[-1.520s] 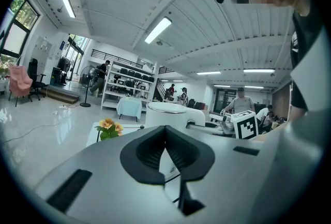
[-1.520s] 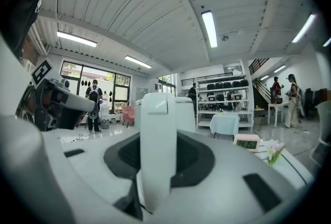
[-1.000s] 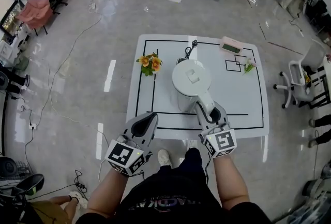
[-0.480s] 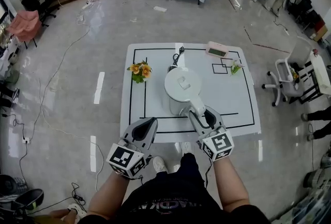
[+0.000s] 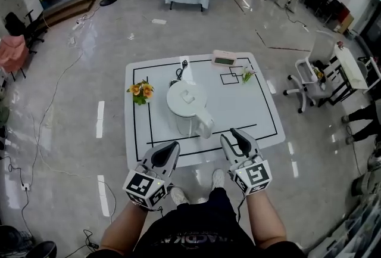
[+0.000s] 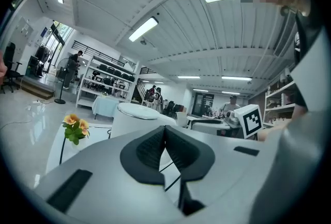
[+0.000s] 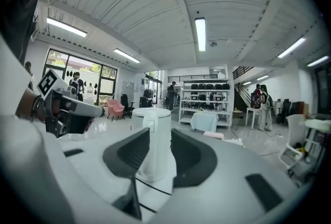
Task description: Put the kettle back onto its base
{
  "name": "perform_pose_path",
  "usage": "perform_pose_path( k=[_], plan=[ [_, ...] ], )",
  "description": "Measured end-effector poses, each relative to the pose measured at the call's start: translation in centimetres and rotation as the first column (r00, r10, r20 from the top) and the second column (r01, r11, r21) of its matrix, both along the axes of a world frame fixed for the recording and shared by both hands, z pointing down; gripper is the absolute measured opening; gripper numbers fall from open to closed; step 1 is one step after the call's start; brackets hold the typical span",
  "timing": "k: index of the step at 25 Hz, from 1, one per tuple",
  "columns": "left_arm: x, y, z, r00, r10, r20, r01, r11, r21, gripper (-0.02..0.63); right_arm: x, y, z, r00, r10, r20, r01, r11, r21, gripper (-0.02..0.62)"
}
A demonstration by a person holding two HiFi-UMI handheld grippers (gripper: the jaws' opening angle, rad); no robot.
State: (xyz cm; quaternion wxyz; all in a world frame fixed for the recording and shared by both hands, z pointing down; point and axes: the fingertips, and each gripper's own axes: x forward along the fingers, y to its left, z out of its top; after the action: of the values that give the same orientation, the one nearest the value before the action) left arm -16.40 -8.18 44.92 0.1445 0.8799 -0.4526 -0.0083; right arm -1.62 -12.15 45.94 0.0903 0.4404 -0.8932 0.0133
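Observation:
The white kettle (image 5: 186,106) stands upright on the white table (image 5: 253,105), its handle (image 5: 203,123) turned toward me and a cord (image 5: 181,67) trailing behind it. Its base is hidden under it. My right gripper (image 5: 236,135) hangs open at the table's front edge, a short way off the handle, holding nothing. In the right gripper view the kettle (image 7: 154,117) shows through the gap of the right gripper (image 7: 160,136), well beyond it. My left gripper (image 5: 172,147) is shut and empty, left of the handle. In the left gripper view the left gripper (image 6: 165,131) has its pads pressed together, with the kettle (image 6: 135,117) ahead.
Orange flowers (image 5: 141,90) stand at the table's left, a pink box (image 5: 225,61) at the far edge, and a small sprig (image 5: 246,74) by a marked square. A white office chair (image 5: 309,75) stands right of the table. Cables lie on the floor at left.
My right gripper has come off the kettle's handle and drawn back toward the table's front edge. The left gripper has drawn back too. The kettle stays standing.

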Motion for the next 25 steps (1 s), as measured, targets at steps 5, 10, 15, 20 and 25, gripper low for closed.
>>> perform_pose_path(
  k=[5,10,15,20,25],
  plan=[
    [2.7,0.0,-0.8,1.000,0.026,0.001,-0.026,1.000,0.016,0.005,2.7,0.9,-2.4,1.000,0.017,0.000,-0.017,0.999,0.042,0.045],
    [5.8,0.1,-1.4,1.000,-0.006,-0.003,0.006,1.000,0.017,0.005,4.7,1.5,-3.9,0.998,-0.058,0.004,0.057,0.996,0.062,0.002],
    [9.5,1.3,-1.7,0.998,-0.066,0.025,0.066,0.998,0.000,0.003,7.7,2.1,-4.9,0.992,-0.127,0.020,0.125,0.990,0.066,0.002],
    [12.8,2.7,-1.8,0.989,-0.144,0.040,0.144,0.989,0.009,0.003,10.8,2.3,-4.5,0.983,-0.181,0.038,0.179,0.983,0.048,0.002],
    [15.1,4.9,-1.7,0.972,-0.234,0.032,0.233,0.972,0.015,0.003,13.1,3.1,-4.0,0.970,-0.236,0.064,0.234,0.972,0.034,0.002]
  ],
)
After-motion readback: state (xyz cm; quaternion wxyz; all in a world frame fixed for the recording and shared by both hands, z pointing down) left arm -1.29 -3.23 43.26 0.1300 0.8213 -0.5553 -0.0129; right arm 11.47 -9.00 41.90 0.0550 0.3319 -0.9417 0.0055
